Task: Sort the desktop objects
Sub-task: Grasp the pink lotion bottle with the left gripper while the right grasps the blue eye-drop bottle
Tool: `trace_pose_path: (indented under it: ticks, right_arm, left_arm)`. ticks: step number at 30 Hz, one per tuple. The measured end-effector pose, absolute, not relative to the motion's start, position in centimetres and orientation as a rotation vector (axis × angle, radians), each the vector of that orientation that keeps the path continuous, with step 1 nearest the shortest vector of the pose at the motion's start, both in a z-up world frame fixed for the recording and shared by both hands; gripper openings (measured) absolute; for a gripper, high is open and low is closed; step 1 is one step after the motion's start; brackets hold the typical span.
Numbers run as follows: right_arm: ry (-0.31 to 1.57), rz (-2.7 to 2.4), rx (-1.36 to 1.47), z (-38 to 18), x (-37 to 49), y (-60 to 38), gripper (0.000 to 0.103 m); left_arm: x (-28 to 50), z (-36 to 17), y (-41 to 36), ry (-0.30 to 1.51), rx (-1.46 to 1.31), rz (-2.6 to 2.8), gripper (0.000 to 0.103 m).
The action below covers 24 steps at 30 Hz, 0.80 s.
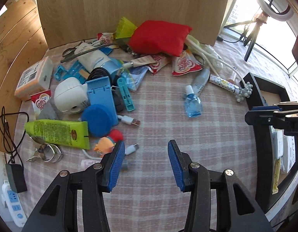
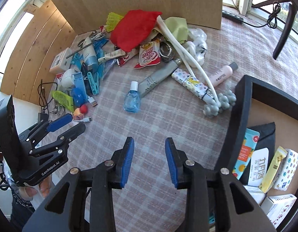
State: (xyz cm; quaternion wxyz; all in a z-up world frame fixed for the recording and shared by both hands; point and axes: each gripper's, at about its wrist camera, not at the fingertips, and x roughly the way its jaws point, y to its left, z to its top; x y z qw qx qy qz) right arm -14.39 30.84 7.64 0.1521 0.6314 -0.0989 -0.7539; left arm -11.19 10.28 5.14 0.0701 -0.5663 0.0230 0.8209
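Observation:
A pile of small desktop objects lies on the checked cloth (image 1: 158, 174): a red cushion (image 1: 158, 36), a green tube (image 1: 57, 132), a blue stand (image 1: 101, 98), coffee sachets (image 1: 184, 63) and a small blue bottle (image 1: 193, 104) lying apart. My left gripper (image 1: 145, 144) hovers open over bare cloth beside a small toy figure (image 1: 108, 142), with nothing between its pads. My right gripper (image 2: 149, 140) is open too, over bare cloth below the blue bottle (image 2: 132, 100). A black tray (image 2: 234, 119) on the right holds several packets. Each gripper shows in the other's view (image 2: 77, 121) (image 1: 249, 114).
A wooden board (image 1: 129, 3) walls the back and left. A white massage roller (image 2: 220, 102), a patterned tube (image 2: 191, 83) and a pink bottle (image 2: 223, 74) lie near the tray. A black adapter (image 1: 16, 176) and power strip (image 1: 13, 203) sit off the left edge. A person's hand (image 2: 42, 190) holds the left gripper.

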Motion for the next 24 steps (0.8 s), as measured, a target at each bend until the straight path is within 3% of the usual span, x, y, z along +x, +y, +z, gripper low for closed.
trace_pose_path:
  ticks: [12, 24]
  right_arm:
    - [-0.245, -2.14, 1.886, 4.4, -20.1, 25.5, 0.035]
    - [-0.186, -2.127, 1.925, 3.2, -21.2, 23.5, 0.035]
  left_arm:
    - [-10.6, 3.4, 5.9, 0.383, -1.656, 2.329, 0.048]
    - [-9.9, 1.3, 6.4, 0.348, -1.693, 2.173, 0.047]
